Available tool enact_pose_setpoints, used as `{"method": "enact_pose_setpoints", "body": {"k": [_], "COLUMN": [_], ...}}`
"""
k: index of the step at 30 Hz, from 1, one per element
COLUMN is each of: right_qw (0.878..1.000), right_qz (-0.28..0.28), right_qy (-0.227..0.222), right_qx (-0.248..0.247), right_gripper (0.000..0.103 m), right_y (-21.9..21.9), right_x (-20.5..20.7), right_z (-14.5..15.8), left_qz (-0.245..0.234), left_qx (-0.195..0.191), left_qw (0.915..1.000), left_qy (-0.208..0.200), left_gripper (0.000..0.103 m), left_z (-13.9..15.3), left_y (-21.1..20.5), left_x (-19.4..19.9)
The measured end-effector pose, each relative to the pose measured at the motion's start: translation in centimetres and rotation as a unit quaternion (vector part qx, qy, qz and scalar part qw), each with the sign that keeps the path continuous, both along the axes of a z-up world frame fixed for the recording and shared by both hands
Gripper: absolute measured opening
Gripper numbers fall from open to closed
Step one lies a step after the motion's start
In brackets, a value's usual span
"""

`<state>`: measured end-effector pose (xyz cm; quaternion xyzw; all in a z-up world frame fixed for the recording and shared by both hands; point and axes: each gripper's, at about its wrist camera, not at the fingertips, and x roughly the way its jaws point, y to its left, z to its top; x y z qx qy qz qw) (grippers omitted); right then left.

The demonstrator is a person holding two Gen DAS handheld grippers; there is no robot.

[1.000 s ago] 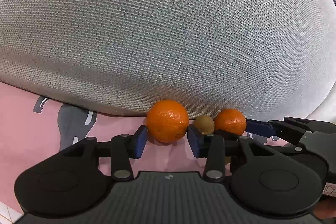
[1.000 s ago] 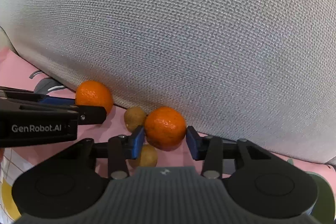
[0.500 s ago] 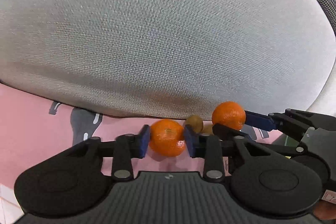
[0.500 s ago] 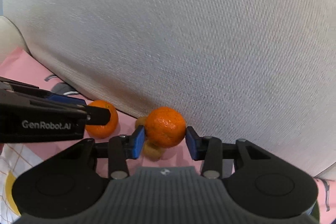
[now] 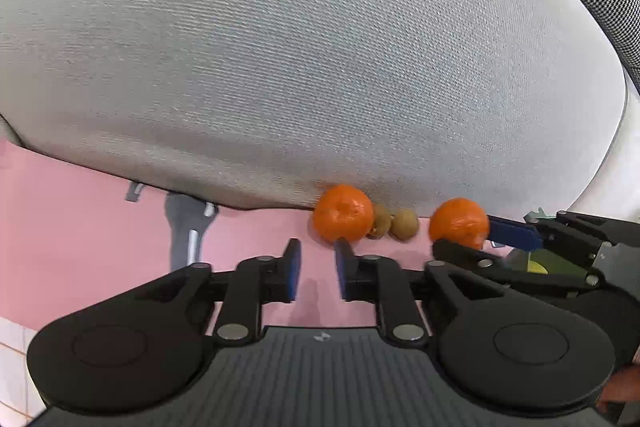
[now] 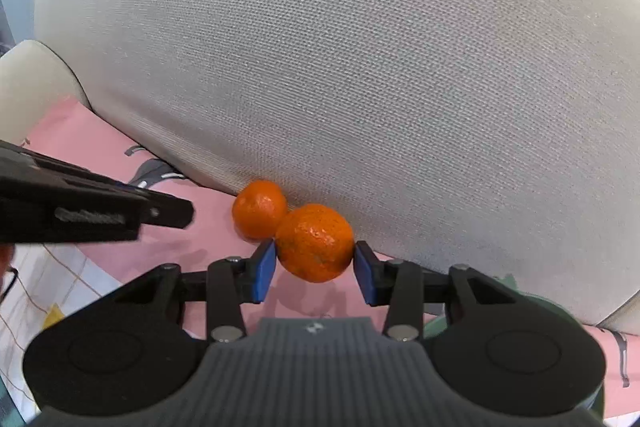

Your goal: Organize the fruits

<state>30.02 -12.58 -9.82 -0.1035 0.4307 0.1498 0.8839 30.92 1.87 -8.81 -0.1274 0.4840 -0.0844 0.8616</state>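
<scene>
One orange (image 6: 315,242) is pinched by the right gripper (image 6: 315,267); the left gripper (image 5: 316,267), pressed together empty, missed the other orange (image 5: 343,213), which may roll away at frame centre.

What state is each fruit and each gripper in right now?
Left gripper: shut, empty.
Right gripper: shut on held orange.
Loose orange: lying on pink mat, against cushion.
Kiwis: lying on mat beside loose orange.
</scene>
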Motion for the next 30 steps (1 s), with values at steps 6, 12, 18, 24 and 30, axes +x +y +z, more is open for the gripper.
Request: {"method": "enact_pose_setpoints", "body": {"k": [6,12,18,24,30], "right_qw": [1.0,1.0,1.0,0.999,0.999], "right_qz": [-0.013,-0.009,-0.018,-0.035,-0.037], "right_qy": [0.005,0.007,0.004,0.001,0.001], "right_qx": [0.01,0.013,0.017,0.031,0.033], "right_gripper": [0.04,0.04,0.04,0.04,0.04], "right_y": [-0.8,-0.7,-1.3,-2.8,-3.3], "right_x": [0.6,1.3,2.2,2.8,2.6], "right_z": [-0.2,-0.9,-1.3,-0.9,-1.0], "left_qz": [0.001,0.006,-0.032,-0.041,-0.044], "left_qx": [-0.004,-0.02,-0.022,-0.015,0.003], "left_qw": [1.0,0.9998,0.9992,0.9991,0.999], "left_qy": [-0.006,-0.002,-0.012,-0.003,0.004], "left_gripper": [0.037,0.052,0.054,0.054,0.054], "left_z": [-1.2,-2.8,-3.7,-5.0,-6.3], "left_y": [1.3,2.7,0.4,-0.5,-1.3], "left_x": [0.5,-0.1,1.7,3.7,5.1]}}
